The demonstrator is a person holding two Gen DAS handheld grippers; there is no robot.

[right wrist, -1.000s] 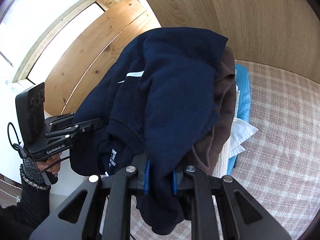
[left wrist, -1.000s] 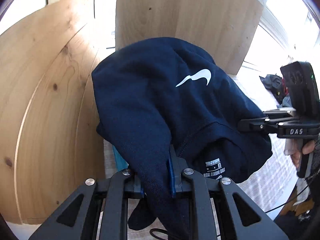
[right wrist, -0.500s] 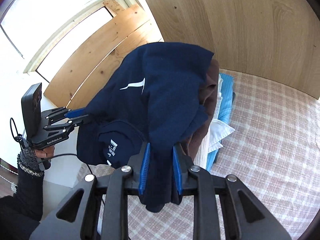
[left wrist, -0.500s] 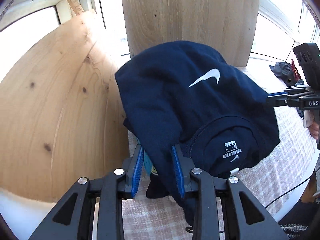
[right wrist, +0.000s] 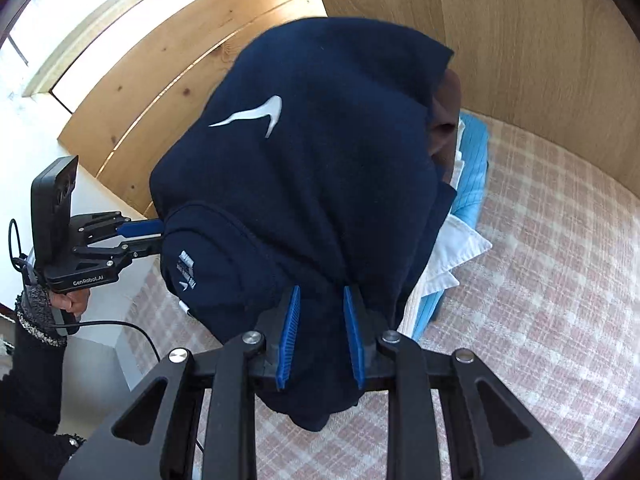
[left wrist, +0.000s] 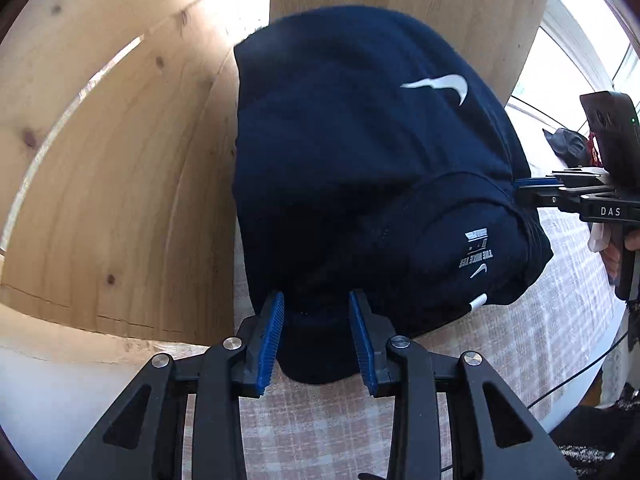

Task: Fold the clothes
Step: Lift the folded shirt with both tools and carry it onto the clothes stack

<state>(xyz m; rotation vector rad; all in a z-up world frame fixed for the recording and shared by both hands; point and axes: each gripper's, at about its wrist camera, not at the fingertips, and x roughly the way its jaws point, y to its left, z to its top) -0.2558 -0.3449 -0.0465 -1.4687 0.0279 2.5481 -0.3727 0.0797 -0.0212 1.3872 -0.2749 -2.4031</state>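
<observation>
Garment: folded navy cotton tee (right wrist: pixel 320 184) rests atop stacked clothes (right wrist: pixel 460 216), seemingly placed there.
Left gripper (left wrist: pixel 316 336): jaws apart, fabric between, unpinched.
Right gripper (right wrist: pixel 322 334): likewise parted, releasing.

Wooden boards (right wrist: pixel 540 40) close in behind and to the left of the navy shirt (right wrist: pixel 312 184), which tops a pile of folded clothes (right wrist: pixel 460 240) set close against them, leaving little room to pass at the back. The checked cloth (right wrist: pixel 540 300) lies bare to the right and in front of the pile. On the near side, 2 grippers, left (left wrist: pixel 316 340) and right (right wrist: pixel 322 336), flank the shirt's hanging edge with jaws parted; a cable (right wrist: pixel 132 332) trails at the front left.
</observation>
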